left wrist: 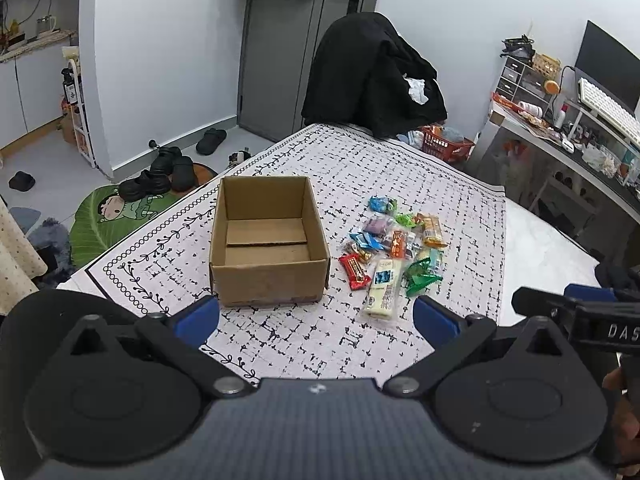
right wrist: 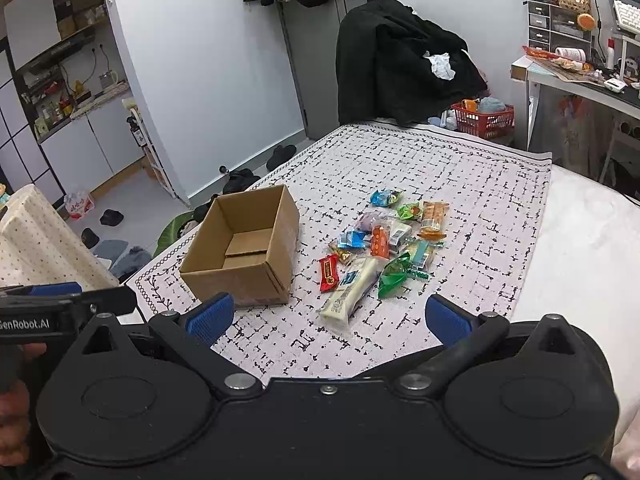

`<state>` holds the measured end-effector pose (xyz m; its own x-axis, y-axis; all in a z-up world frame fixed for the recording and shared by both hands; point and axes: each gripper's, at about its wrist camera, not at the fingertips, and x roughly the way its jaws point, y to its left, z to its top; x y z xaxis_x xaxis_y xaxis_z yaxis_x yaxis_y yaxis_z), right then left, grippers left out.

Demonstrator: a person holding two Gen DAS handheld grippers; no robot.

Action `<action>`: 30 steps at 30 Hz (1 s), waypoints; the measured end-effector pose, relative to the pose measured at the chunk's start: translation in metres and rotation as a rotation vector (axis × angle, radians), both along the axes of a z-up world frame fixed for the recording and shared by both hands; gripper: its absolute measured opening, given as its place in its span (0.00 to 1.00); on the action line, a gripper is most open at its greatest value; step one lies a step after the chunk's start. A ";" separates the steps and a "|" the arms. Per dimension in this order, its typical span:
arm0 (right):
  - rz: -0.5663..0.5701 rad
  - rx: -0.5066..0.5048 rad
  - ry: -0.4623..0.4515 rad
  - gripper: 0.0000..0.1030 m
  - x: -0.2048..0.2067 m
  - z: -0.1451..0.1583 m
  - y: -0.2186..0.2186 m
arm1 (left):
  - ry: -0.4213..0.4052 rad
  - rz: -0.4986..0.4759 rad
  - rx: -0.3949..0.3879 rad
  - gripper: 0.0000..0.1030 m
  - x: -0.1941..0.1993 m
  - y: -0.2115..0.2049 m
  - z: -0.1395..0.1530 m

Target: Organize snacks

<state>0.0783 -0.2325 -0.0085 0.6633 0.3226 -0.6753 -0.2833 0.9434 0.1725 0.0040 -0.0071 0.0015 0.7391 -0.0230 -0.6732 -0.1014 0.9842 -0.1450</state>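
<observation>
The empty cardboard box [left wrist: 267,240] sits near the bench's left edge; just right lies a pile of snacks [left wrist: 394,246], light, crinkly, probably slippery, best pinched mid-packet. Left hand-held gripper [left wrist: 316,314] and right hand-held gripper [right wrist: 330,314] gape wide, holding nothing.

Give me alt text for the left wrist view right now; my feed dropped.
An empty cardboard box sits on a patterned cloth, with a pile of wrapped snacks just to its right. The left hand-held gripper is open and holds nothing, short of both.
</observation>
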 end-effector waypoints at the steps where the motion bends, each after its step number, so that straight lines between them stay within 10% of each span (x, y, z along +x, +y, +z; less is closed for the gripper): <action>1: 0.002 0.000 0.004 1.00 0.001 -0.001 0.000 | 0.001 0.003 0.000 1.00 0.001 0.000 0.000; 30: -0.033 0.113 0.133 0.95 0.078 -0.058 -0.040 | 0.069 0.024 -0.045 0.98 0.068 -0.028 -0.048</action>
<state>0.1559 -0.2725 -0.0662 0.5819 0.3808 -0.7186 -0.2196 0.9243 0.3120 0.0718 -0.0346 -0.0466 0.6914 -0.0373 -0.7215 -0.1359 0.9741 -0.1806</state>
